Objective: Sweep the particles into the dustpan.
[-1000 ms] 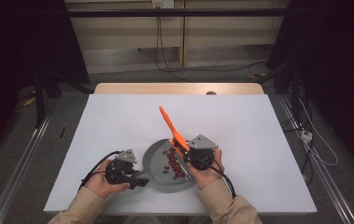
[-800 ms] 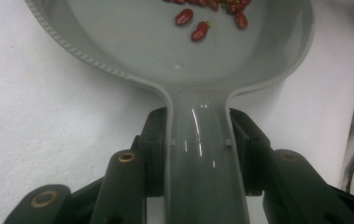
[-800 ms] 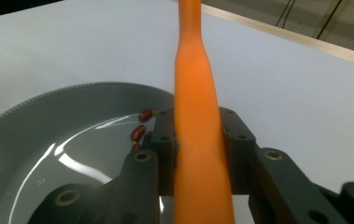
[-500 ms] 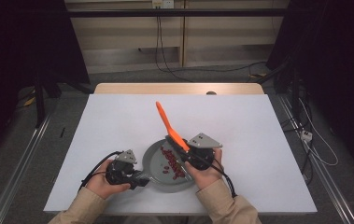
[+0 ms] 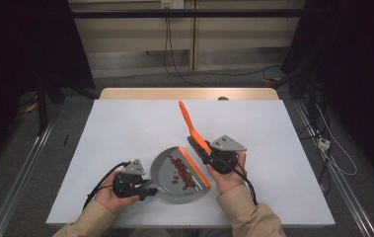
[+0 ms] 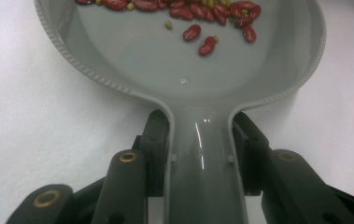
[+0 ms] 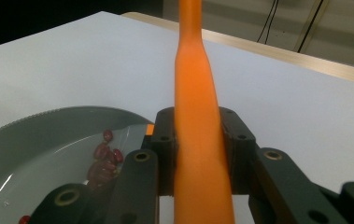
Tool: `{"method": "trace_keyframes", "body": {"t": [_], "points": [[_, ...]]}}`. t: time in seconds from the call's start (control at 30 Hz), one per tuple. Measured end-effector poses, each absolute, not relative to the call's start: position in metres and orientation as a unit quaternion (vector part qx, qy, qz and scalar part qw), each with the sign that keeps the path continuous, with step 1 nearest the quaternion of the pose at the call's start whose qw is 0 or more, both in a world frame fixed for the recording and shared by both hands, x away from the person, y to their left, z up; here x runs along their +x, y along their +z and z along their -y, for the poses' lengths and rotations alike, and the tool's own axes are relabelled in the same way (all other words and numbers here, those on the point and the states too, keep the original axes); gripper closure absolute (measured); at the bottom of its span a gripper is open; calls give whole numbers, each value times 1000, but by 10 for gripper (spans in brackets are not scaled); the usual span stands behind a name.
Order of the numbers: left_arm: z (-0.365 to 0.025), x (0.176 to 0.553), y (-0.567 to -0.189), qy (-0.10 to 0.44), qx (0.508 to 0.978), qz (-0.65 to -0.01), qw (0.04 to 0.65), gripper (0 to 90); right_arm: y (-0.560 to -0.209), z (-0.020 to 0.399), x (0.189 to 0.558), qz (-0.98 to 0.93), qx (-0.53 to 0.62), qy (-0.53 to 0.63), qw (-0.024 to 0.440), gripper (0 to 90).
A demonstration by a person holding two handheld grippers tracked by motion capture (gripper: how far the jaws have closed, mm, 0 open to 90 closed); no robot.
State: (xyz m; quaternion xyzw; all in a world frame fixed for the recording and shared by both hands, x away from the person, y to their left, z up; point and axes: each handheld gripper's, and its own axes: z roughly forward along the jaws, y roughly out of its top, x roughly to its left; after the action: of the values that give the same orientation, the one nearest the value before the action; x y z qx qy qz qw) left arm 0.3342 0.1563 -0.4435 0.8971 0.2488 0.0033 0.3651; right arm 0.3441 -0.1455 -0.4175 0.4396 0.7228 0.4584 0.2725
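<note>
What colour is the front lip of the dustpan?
Orange lip on the grey dustpan; clearest in the high view.

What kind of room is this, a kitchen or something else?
Probably a lab or test room, not a kitchen: a bare white table under a fixed camera, cables trailing along the wall, and dark curtains at both sides.

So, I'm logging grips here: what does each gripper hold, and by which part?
Left gripper clamps the grey dustpan by its handle; right gripper clamps the orange brush on its handle, near the bristles.

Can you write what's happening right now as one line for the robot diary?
left hand-held gripper: shut on dustpan handle | right hand-held gripper: shut on orange brush | red beans: in dustpan
</note>
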Motion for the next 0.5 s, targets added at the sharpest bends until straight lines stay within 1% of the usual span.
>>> {"method": "trace_keyframes", "body": {"t": [0.23,0.5], "points": [[-159,332,-446,1,890,-252,381,635,-416,155,344,-718,444,456,281,712],[-167,335,-442,23,878,-276,390,635,-415,171,345,-712,455,452,287,713]]}}
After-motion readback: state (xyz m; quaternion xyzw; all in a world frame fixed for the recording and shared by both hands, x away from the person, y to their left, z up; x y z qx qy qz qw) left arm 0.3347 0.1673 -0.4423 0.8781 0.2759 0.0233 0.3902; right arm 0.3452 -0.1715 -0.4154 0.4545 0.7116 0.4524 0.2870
